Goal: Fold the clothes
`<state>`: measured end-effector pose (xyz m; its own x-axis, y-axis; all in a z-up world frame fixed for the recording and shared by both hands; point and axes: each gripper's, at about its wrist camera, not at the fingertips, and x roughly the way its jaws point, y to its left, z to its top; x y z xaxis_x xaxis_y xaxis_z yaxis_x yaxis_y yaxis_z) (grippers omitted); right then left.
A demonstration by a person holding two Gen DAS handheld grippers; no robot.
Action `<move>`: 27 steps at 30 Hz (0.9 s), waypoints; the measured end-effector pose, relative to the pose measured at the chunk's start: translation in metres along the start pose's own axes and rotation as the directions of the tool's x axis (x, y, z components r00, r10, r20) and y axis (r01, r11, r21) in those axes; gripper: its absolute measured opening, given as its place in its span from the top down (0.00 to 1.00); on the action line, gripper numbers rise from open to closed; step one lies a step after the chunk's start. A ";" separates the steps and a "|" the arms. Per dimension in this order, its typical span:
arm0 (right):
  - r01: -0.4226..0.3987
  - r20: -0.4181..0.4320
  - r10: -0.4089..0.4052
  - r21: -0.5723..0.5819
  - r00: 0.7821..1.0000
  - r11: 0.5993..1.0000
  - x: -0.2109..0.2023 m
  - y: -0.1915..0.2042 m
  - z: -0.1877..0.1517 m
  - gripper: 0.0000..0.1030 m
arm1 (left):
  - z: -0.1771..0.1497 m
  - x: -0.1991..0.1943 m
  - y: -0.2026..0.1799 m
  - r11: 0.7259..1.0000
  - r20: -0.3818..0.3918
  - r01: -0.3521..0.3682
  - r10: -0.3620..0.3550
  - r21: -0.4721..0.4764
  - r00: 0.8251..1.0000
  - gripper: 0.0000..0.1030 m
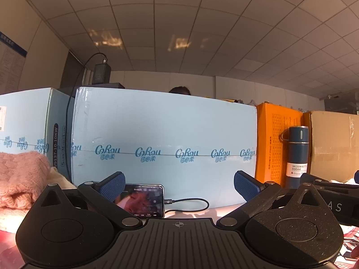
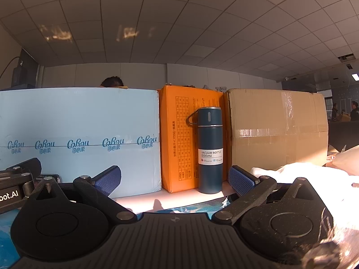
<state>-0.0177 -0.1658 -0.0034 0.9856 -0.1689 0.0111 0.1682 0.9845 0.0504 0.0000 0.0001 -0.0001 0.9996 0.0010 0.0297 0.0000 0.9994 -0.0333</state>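
My left gripper (image 1: 178, 186) is open and empty, low over the table, facing a row of boxes. A pink knitted garment (image 1: 21, 177) lies folded at the left on a cream cloth (image 1: 59, 178). My right gripper (image 2: 174, 179) is open and empty, just right of the left one, whose body shows at the left edge of the right wrist view (image 2: 15, 186). The right gripper's body shows at the right in the left wrist view (image 1: 332, 192). A white cloth (image 2: 303, 177) lies to the right of the right gripper.
A light blue box (image 1: 166, 143), an orange box (image 2: 179, 139) and a brown carton (image 2: 278, 130) wall off the table's far side. A dark blue vacuum bottle (image 2: 209, 150) stands before the orange box. A phone (image 1: 143, 201) with a cable lies against the blue box.
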 end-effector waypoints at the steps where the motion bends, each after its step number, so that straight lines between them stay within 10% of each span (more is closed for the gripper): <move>1: 0.000 0.001 0.000 0.000 1.000 1.000 0.000 0.000 0.000 0.00 | 0.000 0.000 0.000 1.000 0.002 0.000 0.000 -0.001 1.000 0.00; 27: 0.003 -0.003 -0.003 -0.016 1.000 1.000 0.003 0.001 0.000 0.00 | 0.001 -0.003 -0.003 1.000 0.014 0.022 -0.023 0.014 1.000 0.00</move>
<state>-0.0148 -0.1650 -0.0029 0.9851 -0.1717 0.0084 0.1714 0.9846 0.0349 -0.0031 -0.0025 0.0006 0.9988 -0.0212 0.0445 0.0221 0.9996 -0.0189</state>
